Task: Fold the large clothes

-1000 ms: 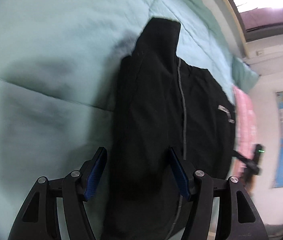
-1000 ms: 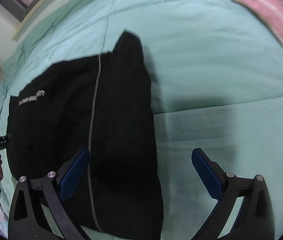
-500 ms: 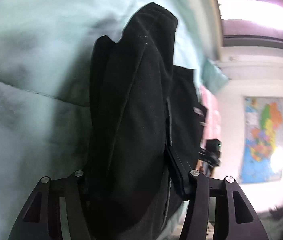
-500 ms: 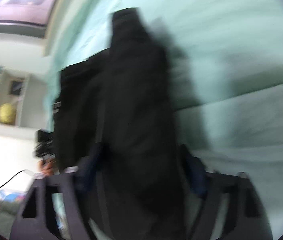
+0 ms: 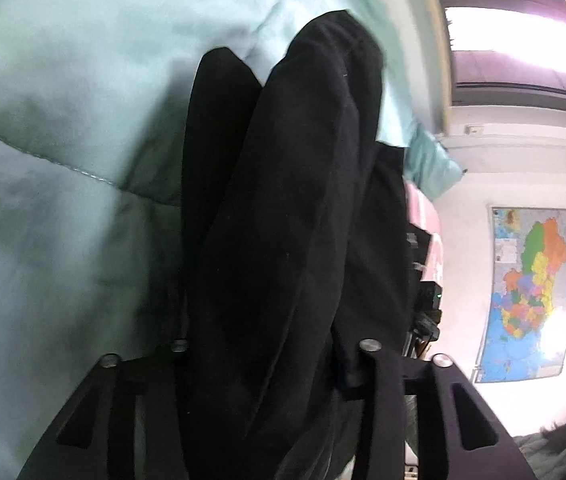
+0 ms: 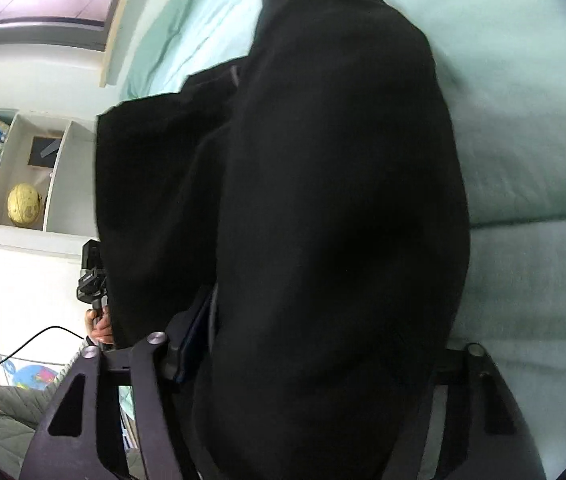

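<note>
A black garment point(image 5: 283, 200) lies on a pale green quilt point(image 5: 63, 120), bunched into a thick raised fold. In the left wrist view my left gripper point(image 5: 261, 332) has that fold between its fingers, with the pads buried in the cloth and the jaws still closing. The right wrist view shows the same black garment point(image 6: 323, 160) filling the gap of my right gripper point(image 6: 323, 340). Its blue left pad point(image 6: 191, 336) presses the cloth and its jaws are also closing. The other device point(image 6: 93, 276) shows at the garment's far edge, held by a hand point(image 6: 101, 326).
The quilt point(image 6: 523, 160) spreads wide on the outer side of each gripper. A pink cloth point(image 5: 427, 216) and a green pillow point(image 5: 431, 160) lie beyond the garment. A wall map point(image 5: 531, 292) and a white shelf with a yellow globe point(image 6: 25, 204) stand past the bed.
Both grippers came down onto the flat garment and closed on its edges. The cloth has bunched up into a raised fold between each pair of fingers.
</note>
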A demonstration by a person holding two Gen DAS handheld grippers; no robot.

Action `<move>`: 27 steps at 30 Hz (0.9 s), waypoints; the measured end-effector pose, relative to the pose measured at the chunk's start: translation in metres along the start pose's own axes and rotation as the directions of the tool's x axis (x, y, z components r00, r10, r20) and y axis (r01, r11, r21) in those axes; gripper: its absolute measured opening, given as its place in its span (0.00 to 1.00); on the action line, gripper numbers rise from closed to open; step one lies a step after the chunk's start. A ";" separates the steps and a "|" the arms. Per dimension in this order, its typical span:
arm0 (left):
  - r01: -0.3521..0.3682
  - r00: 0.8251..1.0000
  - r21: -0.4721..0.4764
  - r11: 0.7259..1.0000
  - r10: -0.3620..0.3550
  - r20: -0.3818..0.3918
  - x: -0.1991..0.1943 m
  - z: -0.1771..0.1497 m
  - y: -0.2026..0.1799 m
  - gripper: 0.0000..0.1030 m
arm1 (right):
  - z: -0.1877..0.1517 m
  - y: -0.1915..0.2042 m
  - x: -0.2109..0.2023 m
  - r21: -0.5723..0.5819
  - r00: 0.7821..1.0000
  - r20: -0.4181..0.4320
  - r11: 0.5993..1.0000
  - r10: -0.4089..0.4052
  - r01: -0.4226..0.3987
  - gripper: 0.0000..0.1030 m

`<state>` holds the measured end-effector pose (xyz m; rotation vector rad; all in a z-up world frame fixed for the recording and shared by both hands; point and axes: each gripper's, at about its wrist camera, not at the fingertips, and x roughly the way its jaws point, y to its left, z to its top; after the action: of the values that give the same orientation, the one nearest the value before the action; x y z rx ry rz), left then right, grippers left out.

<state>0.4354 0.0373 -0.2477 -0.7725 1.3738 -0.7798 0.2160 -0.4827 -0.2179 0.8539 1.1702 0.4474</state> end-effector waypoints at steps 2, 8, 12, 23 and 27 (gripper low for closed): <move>0.033 0.999 0.025 0.999 -0.034 0.025 -0.007 -0.006 -0.019 0.36 | -0.005 0.008 -0.012 -0.008 1.000 0.028 1.000 0.014 -0.014 0.45; 0.096 0.992 0.150 0.984 -0.107 0.072 -0.026 -0.041 -0.101 0.36 | -0.036 0.074 -0.047 -0.116 0.995 0.096 0.993 0.004 0.007 0.41; 0.089 0.989 0.223 0.971 -0.113 0.098 -0.048 -0.083 -0.150 0.36 | -0.068 0.121 -0.078 -0.178 0.992 0.128 0.983 -0.018 0.040 0.42; 0.103 0.979 0.280 0.955 -0.146 0.140 -0.127 -0.190 -0.149 0.36 | -0.164 0.192 -0.140 -0.250 0.989 0.132 0.964 -0.059 0.091 0.41; 0.073 0.982 0.300 0.951 -0.121 0.143 -0.144 -0.215 -0.117 0.37 | -0.191 0.190 -0.125 -0.256 0.993 0.098 0.962 -0.072 0.095 0.42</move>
<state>0.2109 0.0909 -0.0819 -0.6562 1.0522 -0.9539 0.0168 -0.3870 -0.0196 0.5889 1.0356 0.4778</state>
